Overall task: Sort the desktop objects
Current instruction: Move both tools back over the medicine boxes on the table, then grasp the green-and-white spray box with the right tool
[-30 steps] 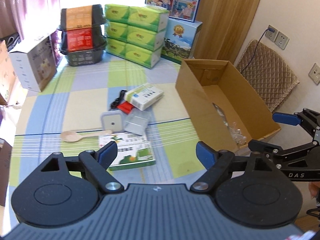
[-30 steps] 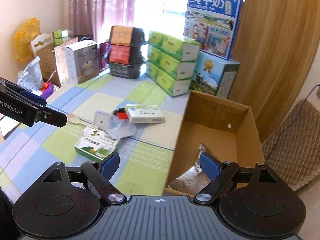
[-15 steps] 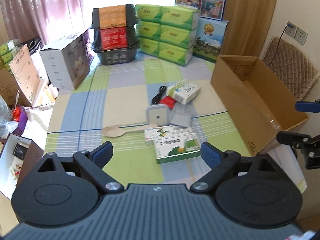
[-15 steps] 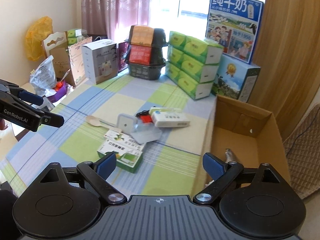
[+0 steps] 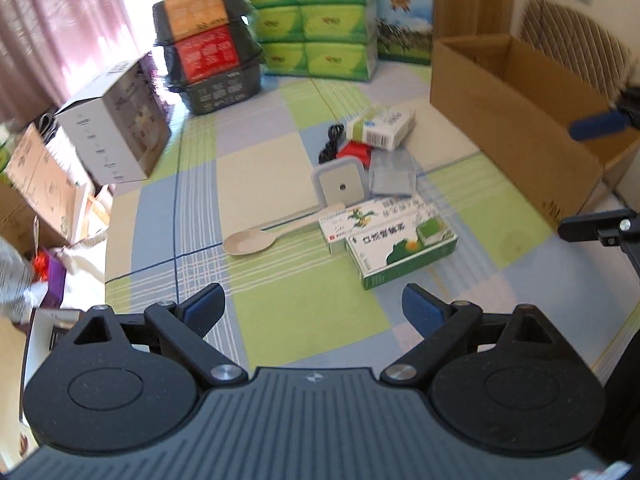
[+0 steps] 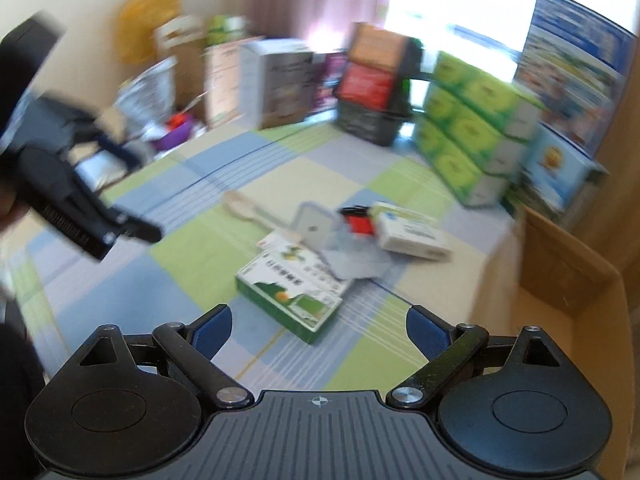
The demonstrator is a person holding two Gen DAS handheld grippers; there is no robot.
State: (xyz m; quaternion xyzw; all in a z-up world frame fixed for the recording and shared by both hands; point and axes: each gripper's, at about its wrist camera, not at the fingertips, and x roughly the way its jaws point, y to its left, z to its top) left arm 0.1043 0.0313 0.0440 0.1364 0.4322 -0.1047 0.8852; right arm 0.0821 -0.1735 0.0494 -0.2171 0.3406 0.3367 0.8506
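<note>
Several things lie clustered left of the cardboard box (image 5: 516, 120) — a green medicine carton (image 5: 400, 250), a wooden spoon (image 5: 276, 234), a white packet (image 5: 380, 126), a grey container (image 5: 342, 186). Both the left gripper (image 5: 314, 306) and right gripper (image 6: 318, 326) hover empty, jaws spread wide. Nearly all the sorting looks undone — the box's contents can't be seen.

**Open cloth ahead, clutter beyond**

Bare checked tablecloth (image 5: 308, 320) lay before my left gripper (image 5: 314, 308), its fingers spread. The green medicine box (image 5: 400, 250) and wooden spoon (image 5: 276, 234) blocked farther on; the cardboard box (image 5: 516, 120) walled the right.
</note>
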